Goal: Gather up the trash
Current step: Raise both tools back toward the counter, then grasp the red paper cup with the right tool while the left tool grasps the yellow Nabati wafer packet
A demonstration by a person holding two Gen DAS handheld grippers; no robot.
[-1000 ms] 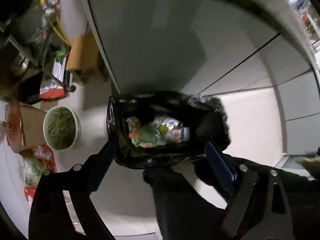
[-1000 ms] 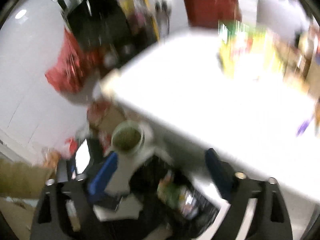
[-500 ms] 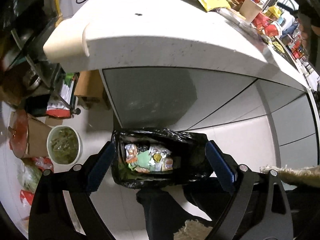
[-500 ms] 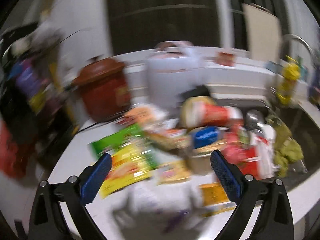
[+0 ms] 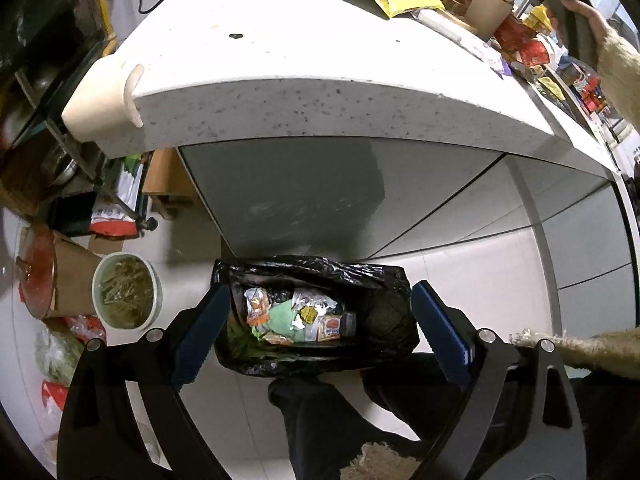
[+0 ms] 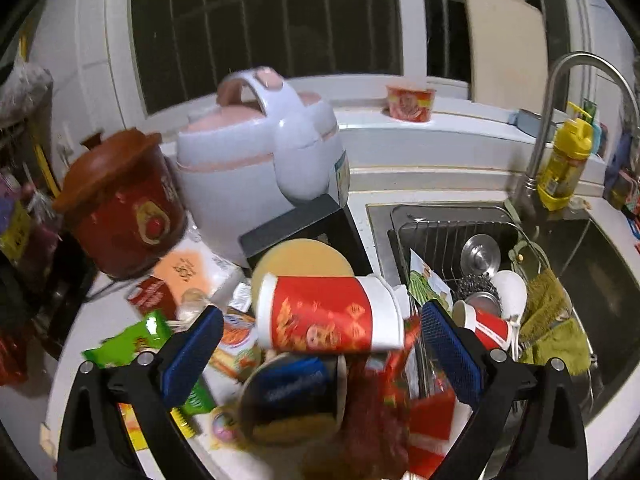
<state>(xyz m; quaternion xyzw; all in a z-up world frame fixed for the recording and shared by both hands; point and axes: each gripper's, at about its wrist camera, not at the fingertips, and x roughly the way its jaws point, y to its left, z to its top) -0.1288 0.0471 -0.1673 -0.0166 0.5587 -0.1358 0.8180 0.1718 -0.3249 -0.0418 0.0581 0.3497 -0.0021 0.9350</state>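
- The right gripper (image 6: 320, 354) has its jaws spread wide with nothing between the pads; it hovers over the counter clutter, framing a red-and-white paper cup (image 6: 328, 314).
- That cup lies on its side atop the pile — long axis running left to right across the view, what looks like its rim toward the sink (image 6: 560, 240), though blur makes that end uncertain.
- The left gripper (image 5: 320, 330) is likewise spread and empty, poised above the black trash bag (image 5: 384, 280) on the floor below the countertop (image 5: 320, 60).
- Progress: several wrappers (image 5: 296, 314) already lie in the bag — yet the counter holds plenty more, so much appears left.
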